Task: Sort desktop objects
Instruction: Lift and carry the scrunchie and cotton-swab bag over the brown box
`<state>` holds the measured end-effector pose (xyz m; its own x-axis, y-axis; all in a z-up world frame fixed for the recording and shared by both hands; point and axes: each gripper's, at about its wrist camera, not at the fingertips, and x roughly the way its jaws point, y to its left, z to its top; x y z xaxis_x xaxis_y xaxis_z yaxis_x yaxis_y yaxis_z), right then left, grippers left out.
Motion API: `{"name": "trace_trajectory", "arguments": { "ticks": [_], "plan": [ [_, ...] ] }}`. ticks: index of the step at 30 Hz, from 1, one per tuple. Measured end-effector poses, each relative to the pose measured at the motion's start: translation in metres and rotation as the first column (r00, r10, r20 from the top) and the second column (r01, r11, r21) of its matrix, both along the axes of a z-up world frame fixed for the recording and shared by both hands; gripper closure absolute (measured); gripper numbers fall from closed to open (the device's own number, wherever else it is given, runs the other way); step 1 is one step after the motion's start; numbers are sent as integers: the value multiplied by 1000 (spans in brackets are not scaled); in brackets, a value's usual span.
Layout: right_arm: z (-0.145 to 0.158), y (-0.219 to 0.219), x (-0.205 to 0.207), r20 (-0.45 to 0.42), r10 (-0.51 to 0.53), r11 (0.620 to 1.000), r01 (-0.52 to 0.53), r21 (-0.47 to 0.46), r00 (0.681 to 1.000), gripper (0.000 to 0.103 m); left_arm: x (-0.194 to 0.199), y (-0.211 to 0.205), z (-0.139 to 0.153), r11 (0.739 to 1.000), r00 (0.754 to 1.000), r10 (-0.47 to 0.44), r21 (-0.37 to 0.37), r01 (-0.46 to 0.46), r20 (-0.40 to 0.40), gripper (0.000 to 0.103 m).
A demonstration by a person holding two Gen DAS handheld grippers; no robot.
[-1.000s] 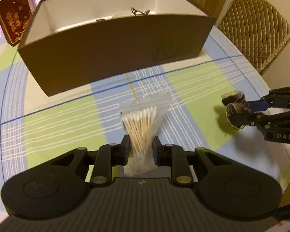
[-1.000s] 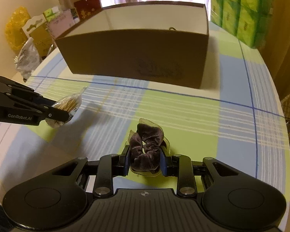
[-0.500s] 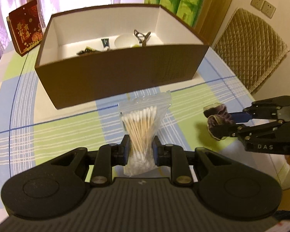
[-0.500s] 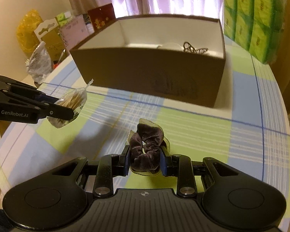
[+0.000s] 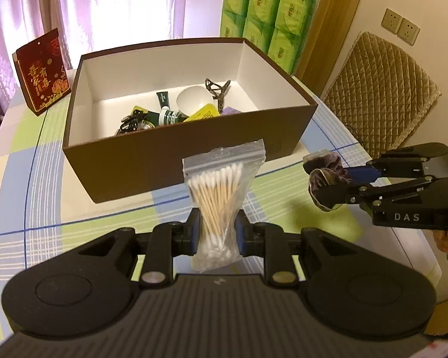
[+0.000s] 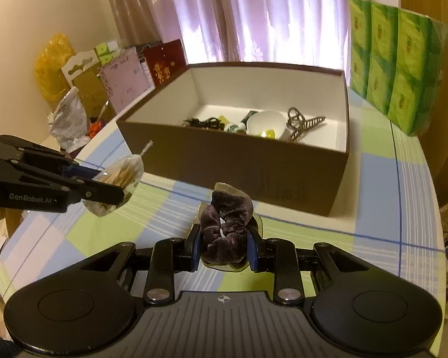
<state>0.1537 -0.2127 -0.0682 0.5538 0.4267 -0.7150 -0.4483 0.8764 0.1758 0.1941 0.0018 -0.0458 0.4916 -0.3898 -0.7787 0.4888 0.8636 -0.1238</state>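
Clear zip bag of cotton swabs is pinched in the left gripper, jaws narrow, pads squeezing the lower third of the bag where the stick bundle waists in. Bag is off the table, upright, in front of the brown box's near wall. In the right view the same bag hangs left of the box.

Handling read: very light, film slippery, contents loose. Sticks are stiff lengthwise but can slide past each other, so the grip works only because it clamps the bundle, not the film alone. The zip strip up top is floppy and would be a poor place to hold. The bag should drop cleanly on release; nothing fragile.

Velvet scrunchie — dark purple-brown, inside a thin clear sleeve — sits in the right gripper, jaws part closed on the fabric across its middle. It is also airborne, short of the box. From the left view it shows at the right-hand tool's tips, near the box's right front corner.

Handling read: soft, compressible, nearly weightless. The pads sink in, so hold looks secure, though the sleeve could slip against the velvet. A grip across the bunched ring is right; an edge grip would catch only plastic.

Box already holds a white cup, a tube, a hair claw and cables — free floor at the near side for both items, by my judgement.

Risk: the scrunchie's sleeve may cling to a pad on release.
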Motion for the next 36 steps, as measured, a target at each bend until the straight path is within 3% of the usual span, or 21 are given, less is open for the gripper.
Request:
{"name": "trace_trajectory", "arguments": {
  "ticks": [26,36],
  "plan": [
    [33,11,27,90,14,1000,-14,2,996,76,16,4,16,1000,998,3,-28,-1,70,84],
    [54,13,52,155,10,1000,-12,13,988,76,38,10,38,999,990,21,-29,-17,142,84]
  ]
}}
